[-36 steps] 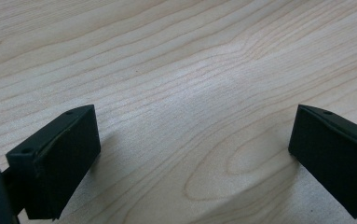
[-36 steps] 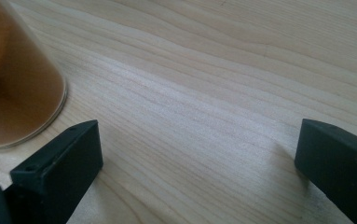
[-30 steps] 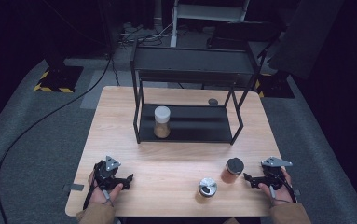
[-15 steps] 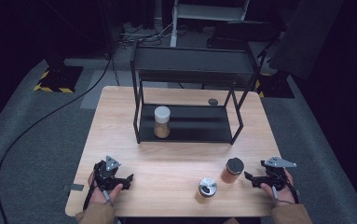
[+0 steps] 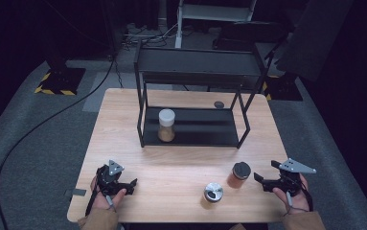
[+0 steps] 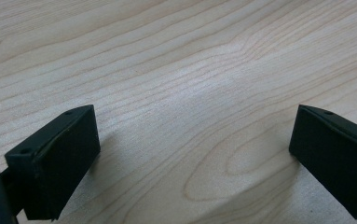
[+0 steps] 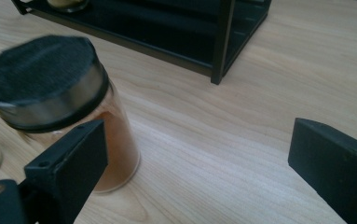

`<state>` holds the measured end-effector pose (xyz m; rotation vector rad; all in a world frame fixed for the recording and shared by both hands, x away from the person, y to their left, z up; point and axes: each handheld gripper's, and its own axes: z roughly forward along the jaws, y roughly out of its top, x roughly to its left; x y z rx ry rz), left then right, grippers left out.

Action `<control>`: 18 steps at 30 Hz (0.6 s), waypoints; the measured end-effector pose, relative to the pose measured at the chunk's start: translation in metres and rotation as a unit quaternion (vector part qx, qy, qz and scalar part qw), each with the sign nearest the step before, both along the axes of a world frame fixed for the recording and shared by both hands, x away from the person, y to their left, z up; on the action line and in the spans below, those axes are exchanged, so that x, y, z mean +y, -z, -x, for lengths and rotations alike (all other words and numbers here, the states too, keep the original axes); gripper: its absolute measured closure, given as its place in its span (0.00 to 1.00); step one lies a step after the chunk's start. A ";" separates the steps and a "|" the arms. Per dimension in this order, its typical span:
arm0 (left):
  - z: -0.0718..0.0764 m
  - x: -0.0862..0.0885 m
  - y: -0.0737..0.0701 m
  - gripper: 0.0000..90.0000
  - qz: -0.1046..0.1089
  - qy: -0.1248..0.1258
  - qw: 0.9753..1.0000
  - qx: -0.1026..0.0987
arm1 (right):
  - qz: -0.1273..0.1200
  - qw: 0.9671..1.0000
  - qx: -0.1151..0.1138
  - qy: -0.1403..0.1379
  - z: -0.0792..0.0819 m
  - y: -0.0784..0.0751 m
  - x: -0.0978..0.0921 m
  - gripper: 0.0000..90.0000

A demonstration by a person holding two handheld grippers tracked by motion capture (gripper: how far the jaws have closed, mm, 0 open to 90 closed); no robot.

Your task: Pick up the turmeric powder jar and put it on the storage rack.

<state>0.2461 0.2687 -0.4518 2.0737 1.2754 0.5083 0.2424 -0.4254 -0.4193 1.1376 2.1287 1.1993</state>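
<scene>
An orange-filled jar with a black lid [image 5: 239, 174] stands on the wooden table [image 5: 181, 158] at the front right; in the right gripper view the same jar [image 7: 59, 107] rises just beyond the left jaw. My right gripper [image 5: 261, 181] is open and empty, a little to the right of that jar. A silver-lidded jar [image 5: 213, 192] stands nearer the front edge. A white-lidded jar [image 5: 166, 125] stands on the lower shelf of the black rack [image 5: 195, 129]. My left gripper [image 5: 131, 184] rests open at the front left, with bare wood [image 6: 190, 116] between its jaws.
The rack's front right post [image 7: 223, 42] rises ahead of my right gripper. A small dark disc [image 5: 218, 104] lies on the table behind the rack. A black cable [image 5: 37, 124] runs over the grey floor at the left.
My right gripper has shifted slightly, a little closer to the table's front edge. The left gripper and the jars have stayed put.
</scene>
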 end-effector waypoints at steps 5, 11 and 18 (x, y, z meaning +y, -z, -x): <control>0.000 0.000 0.000 0.02 0.000 0.000 1.000 0.000 | -0.006 1.000 -0.014 -0.004 0.006 -0.007 0.000 0.05; 0.000 0.000 0.000 0.02 0.000 0.000 1.000 0.000 | -0.008 0.999 -0.031 -0.014 0.012 -0.013 0.004 0.05; 0.000 0.000 0.000 0.01 0.000 0.000 1.000 0.000 | -0.012 0.998 -0.048 -0.031 0.019 -0.021 0.012 0.05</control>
